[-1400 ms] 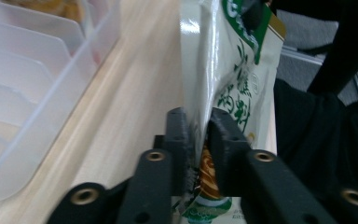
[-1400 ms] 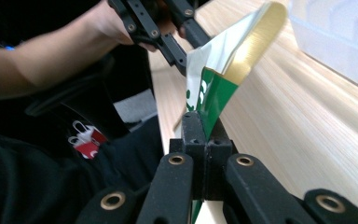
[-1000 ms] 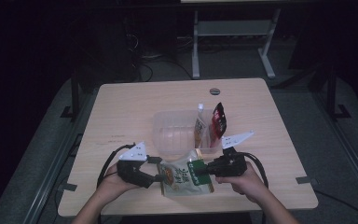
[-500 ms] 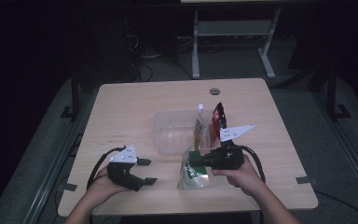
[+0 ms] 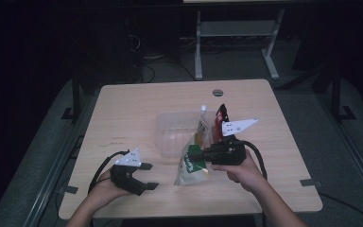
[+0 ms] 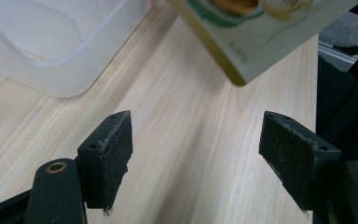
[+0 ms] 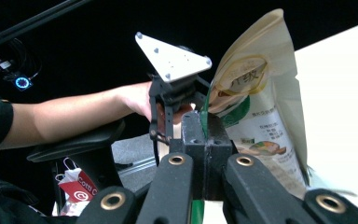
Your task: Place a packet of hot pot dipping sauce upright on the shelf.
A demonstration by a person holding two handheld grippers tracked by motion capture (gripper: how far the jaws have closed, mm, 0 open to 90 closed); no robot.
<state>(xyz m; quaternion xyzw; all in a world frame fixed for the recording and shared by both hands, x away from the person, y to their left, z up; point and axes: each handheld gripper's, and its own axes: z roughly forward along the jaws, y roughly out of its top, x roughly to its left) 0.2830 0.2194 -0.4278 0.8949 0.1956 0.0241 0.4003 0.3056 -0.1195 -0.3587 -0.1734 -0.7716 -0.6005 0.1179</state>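
Right hand-held gripper (image 5: 194,155) clamped on snack bag (image 5: 192,166), lifted off counter (image 5: 127,113). Left hand-held gripper (image 5: 147,176) just been opening, jaws apart, nothing between.

Snack bag (image 6: 256,28) top cut off

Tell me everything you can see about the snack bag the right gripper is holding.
The snack bag is a glossy cream and green pouch with printed food pictures. The right gripper is shut on its green edge, and it hangs tilted in front of the clear plastic bin. Whether its lower corner touches the table is unclear.
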